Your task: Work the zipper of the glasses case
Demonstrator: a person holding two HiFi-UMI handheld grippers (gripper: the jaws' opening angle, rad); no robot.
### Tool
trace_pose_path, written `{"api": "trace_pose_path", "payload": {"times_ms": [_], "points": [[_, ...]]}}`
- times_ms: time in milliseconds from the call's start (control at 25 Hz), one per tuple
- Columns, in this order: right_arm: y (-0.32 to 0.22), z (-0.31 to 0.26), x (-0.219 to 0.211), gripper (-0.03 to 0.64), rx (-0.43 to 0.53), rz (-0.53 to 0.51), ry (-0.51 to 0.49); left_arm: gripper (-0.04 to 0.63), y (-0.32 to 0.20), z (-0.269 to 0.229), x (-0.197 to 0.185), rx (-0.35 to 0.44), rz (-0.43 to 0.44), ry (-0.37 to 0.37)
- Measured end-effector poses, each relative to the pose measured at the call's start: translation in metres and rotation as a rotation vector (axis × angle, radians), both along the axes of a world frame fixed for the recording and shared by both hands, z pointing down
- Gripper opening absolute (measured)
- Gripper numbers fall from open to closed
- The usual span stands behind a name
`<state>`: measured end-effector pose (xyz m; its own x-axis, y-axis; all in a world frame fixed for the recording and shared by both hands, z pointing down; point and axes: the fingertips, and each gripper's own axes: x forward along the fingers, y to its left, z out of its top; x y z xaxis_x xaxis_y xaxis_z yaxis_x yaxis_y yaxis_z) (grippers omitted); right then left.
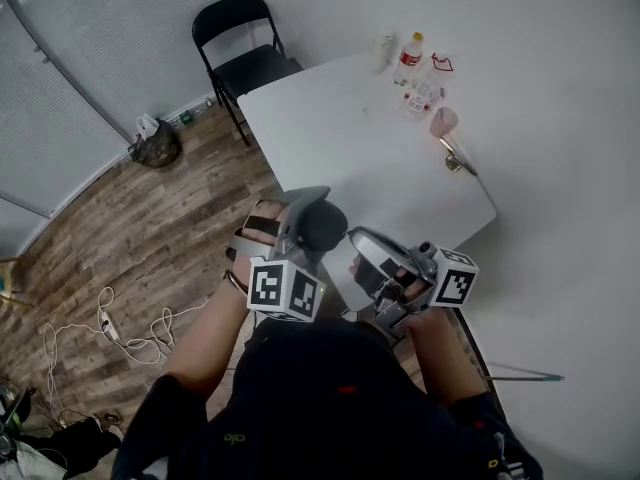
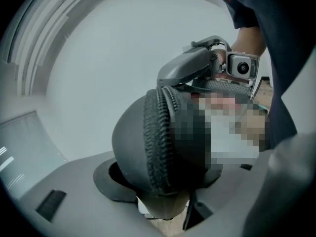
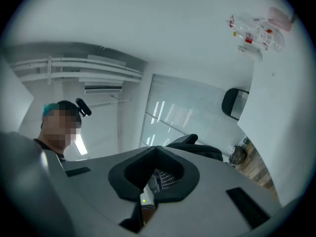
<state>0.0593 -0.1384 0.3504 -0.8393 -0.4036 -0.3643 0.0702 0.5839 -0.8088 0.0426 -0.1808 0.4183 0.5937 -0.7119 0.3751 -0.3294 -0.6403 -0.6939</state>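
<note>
The left gripper (image 2: pixel 161 201) pinches the lower end of the dark grey, oval, fabric-covered glasses case (image 2: pixel 129 138), held in the air near the person's chest. Its black zipper (image 2: pixel 156 135) looks closed where visible, so the opening seems still to do. Just beyond, the right gripper (image 2: pixel 163 79), jaws pressed together and empty, points at the case's top edge; no puller shows.

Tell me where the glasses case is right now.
The glasses case is low centre in the head view, clamped in the left gripper over the near edge of the table, with the right gripper just to its right.
</note>
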Motion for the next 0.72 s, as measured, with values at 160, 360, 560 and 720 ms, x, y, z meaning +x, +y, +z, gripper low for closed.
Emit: {"api": "trace_pose_path", "payload": {"times_ms": [160,360,560,720], "points": [[0.000,-0.005,-0.002,0.020,0.147,0.076,0.184,0.275,-0.007,0.003,-0.001,-0.005,-0.022,-0.006],[0.004,-0.015,-0.008,0.020,0.360,0.143,0.433,0.273,-0.013,-0.001,-0.001,-0.012,-0.043,-0.005],[0.008,-0.015,-0.015,0.020,0.411,0.121,0.484,0.273,-0.014,0.001,-0.003,-0.035,-0.043,-0.022],[0.013,-0.015,-0.019,0.020,0.441,0.097,0.507,0.273,-0.014,0.003,0.001,-0.043,-0.034,-0.044]]}}
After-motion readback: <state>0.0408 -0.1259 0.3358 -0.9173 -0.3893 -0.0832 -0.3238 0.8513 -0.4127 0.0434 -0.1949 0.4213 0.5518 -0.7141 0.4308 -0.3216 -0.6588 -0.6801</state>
